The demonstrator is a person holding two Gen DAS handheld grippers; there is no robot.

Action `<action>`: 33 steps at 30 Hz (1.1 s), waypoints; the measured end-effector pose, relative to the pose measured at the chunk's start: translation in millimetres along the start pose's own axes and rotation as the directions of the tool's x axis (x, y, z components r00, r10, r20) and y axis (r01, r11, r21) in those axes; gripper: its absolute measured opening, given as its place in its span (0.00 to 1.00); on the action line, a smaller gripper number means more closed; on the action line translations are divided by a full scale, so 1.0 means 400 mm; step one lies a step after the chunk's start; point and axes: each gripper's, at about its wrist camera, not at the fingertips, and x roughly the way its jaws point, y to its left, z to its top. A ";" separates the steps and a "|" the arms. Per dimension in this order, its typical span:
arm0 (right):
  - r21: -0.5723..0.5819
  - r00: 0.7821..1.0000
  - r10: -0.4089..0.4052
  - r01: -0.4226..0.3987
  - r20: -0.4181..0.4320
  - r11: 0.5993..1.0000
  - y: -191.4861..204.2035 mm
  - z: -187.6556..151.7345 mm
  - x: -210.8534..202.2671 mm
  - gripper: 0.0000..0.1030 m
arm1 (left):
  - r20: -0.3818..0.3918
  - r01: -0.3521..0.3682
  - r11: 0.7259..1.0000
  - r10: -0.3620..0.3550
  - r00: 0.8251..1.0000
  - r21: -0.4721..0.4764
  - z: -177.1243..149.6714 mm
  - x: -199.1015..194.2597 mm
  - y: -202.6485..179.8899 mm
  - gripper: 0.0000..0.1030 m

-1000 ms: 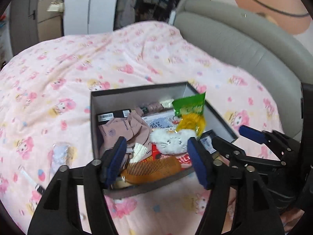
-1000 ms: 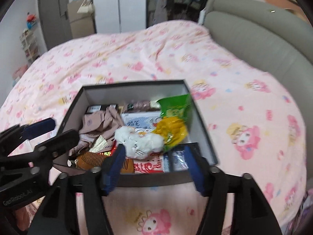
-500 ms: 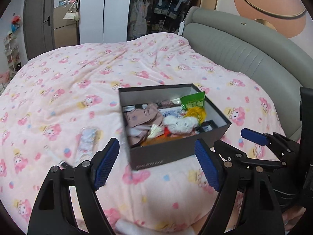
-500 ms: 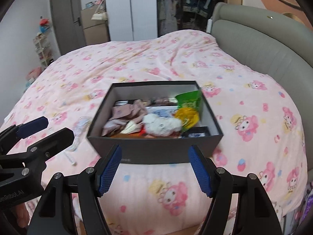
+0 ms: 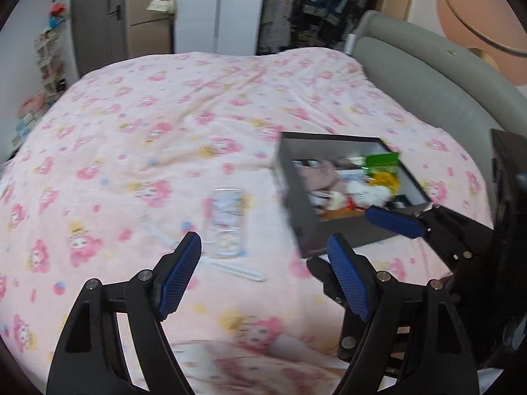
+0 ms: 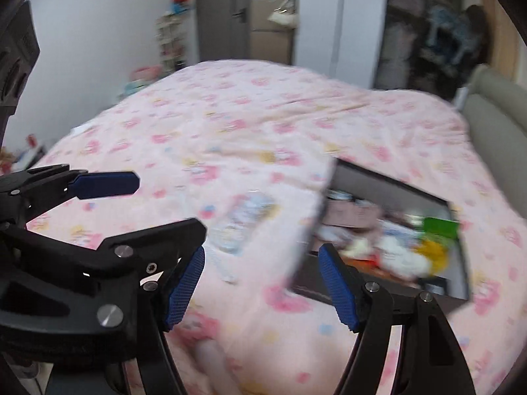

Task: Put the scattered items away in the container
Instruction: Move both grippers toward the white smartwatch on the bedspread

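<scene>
Both views have swung leftward since the earlier frames: the box [image 5: 332,194], then centred between the fingers, now sits at right of each frame, and loose items have come to centre.

Left gripper [image 5: 263,276], bottom centre of its view: jaws fully spread, nothing between them, apparently readied for a pickup. Its jaws have just been opening.

Right gripper [image 6: 260,284], bottom centre of its view: jaws wide apart, empty.

Packet [image 5: 225,223], clear with a pastel print: flat on the quilt [image 5: 131,138], just beyond the left fingertips, left of the box. Likely the next item.

White sticks [image 5: 235,269]: lying on the quilt beside the packet, blurred.

Box, dark, open-topped: middle right, already holding a pink cloth, a white plush, green and yellow packs.

Headboard [image 5: 428,92], grey: upper right, behind the box.
</scene>
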 end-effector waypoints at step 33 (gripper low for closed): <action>0.074 0.914 0.212 -0.199 -0.345 0.977 0.044 -0.099 0.516 0.20 | -0.374 0.169 0.811 -0.429 0.822 -0.559 -0.078 0.658 0.545 0.09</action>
